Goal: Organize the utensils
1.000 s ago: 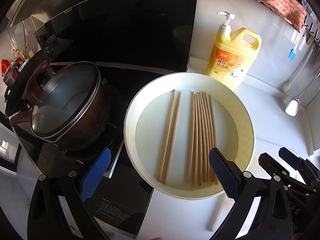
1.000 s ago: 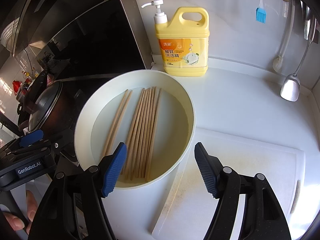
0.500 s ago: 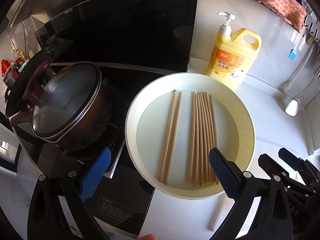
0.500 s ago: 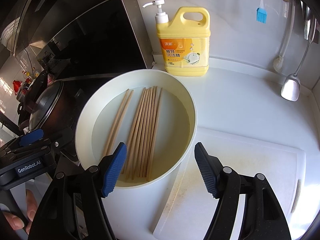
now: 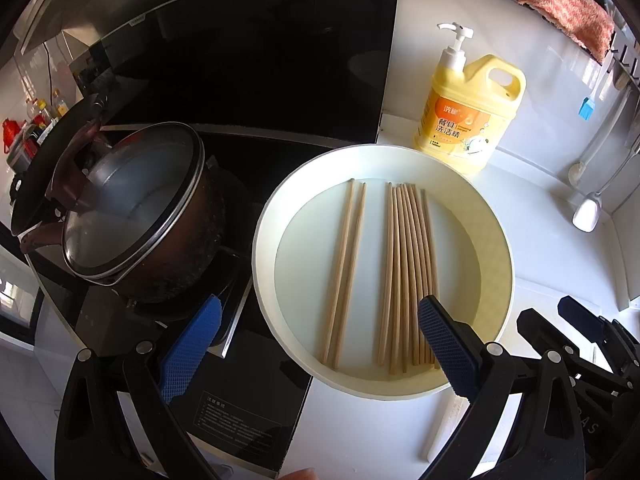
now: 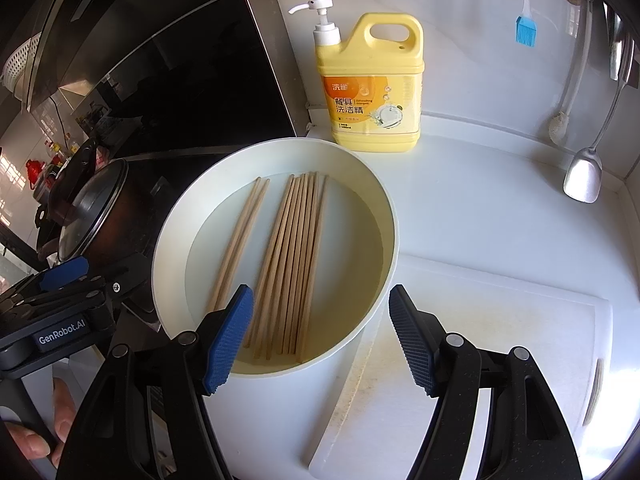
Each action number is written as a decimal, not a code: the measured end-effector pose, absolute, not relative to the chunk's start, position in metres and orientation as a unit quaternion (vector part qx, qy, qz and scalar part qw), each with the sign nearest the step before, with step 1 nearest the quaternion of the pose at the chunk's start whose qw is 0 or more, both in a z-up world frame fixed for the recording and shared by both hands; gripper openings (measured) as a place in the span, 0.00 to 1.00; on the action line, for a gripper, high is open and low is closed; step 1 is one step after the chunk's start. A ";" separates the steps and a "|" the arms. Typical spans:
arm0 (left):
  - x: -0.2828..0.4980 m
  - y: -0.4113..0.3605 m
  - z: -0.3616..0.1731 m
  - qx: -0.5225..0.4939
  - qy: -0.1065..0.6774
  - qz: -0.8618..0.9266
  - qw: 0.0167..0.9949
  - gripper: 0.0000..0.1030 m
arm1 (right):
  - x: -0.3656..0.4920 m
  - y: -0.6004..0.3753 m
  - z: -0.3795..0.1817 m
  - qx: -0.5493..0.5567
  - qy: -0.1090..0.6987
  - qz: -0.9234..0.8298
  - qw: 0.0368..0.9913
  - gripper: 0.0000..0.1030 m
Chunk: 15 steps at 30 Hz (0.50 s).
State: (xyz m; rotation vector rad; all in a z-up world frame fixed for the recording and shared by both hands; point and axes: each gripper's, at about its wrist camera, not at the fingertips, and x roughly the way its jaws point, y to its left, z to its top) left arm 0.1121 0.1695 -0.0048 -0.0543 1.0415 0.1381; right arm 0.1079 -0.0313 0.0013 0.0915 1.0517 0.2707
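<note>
Your chopsticks (image 5: 404,276) lie flat in the round white basin (image 5: 505,240), which sits on the white tabletop (image 6: 480,208) with its left side just over the edge of the black stove (image 5: 248,400). There are two groups: a pair (image 5: 346,268) set apart on the left, and a tight bundle to its right, all running roughly parallel from the near rim toward the far one.

Both claws hover above the near rim with nothing in them. Your left claw (image 5: 316,344) stands wide open, one pad over the stove and the other over the bundle's near ends. Your right claw (image 6: 320,336) is also spread well apart, bracketing the bundle's near ends from above without touching.

Expect the sticks to be light, stiff and thin. The basin floor looks glossy, possibly wet, so they may slide or roll away from a pad. The loose pair looks like the easier catch; take it near the middle so it stays level, and close across both sticks at once.

Around you: a lidded pot (image 5: 132,208) sits on the stove to the left, a yellow detergent bottle (image 6: 374,92) stands behind the basin, a white cutting board (image 6: 500,360) lies to the right, and a ladle (image 6: 584,176) and a blue brush (image 6: 525,32) hang on the wall.
</note>
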 end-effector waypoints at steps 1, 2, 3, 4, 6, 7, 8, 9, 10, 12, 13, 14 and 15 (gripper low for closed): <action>0.113 0.170 -0.005 -0.026 0.497 0.065 0.865 0.94 | 0.108 -0.031 0.001 0.044 0.500 0.129 0.855 0.65; 0.113 0.170 -0.005 -0.027 0.498 0.065 0.864 0.94 | 0.108 -0.031 0.001 0.044 0.500 0.128 0.855 0.65; 0.113 0.171 -0.005 -0.028 0.499 0.064 0.864 0.94 | 0.107 -0.031 0.001 0.044 0.501 0.128 0.855 0.65; 0.114 0.171 -0.005 -0.029 0.499 0.064 0.864 0.94 | 0.108 -0.031 0.001 0.044 0.500 0.128 0.855 0.65; 0.114 0.171 -0.006 -0.030 0.501 0.063 0.862 0.94 | 0.107 -0.030 0.002 0.044 0.500 0.129 0.855 0.65; 0.114 0.171 -0.007 -0.031 0.502 0.064 0.862 0.94 | 0.107 -0.030 0.001 0.044 0.500 0.128 0.855 0.65; 0.114 0.171 -0.007 -0.031 0.502 0.063 0.862 0.94 | 0.107 -0.030 0.001 0.044 0.500 0.128 0.855 0.65; 0.114 0.171 -0.007 -0.032 0.503 0.062 0.862 0.94 | 0.108 -0.030 0.001 0.044 0.500 0.128 0.855 0.65; 0.115 0.171 -0.008 -0.032 0.503 0.062 0.861 0.94 | 0.107 -0.030 0.001 0.044 0.500 0.128 0.855 0.65; 0.115 0.172 -0.008 -0.032 0.501 0.061 0.863 0.94 | 0.107 -0.030 0.001 0.044 0.500 0.128 0.855 0.65; 0.115 0.172 -0.007 -0.032 0.500 0.061 0.864 0.94 | 0.107 -0.030 0.002 0.045 0.500 0.128 0.855 0.65; 0.114 0.172 -0.007 -0.033 0.498 0.059 0.864 0.94 | 0.107 -0.030 0.001 0.045 0.500 0.127 0.855 0.65; 0.115 0.172 -0.007 -0.034 0.498 0.059 0.865 0.94 | 0.107 -0.030 0.002 0.045 0.500 0.128 0.855 0.65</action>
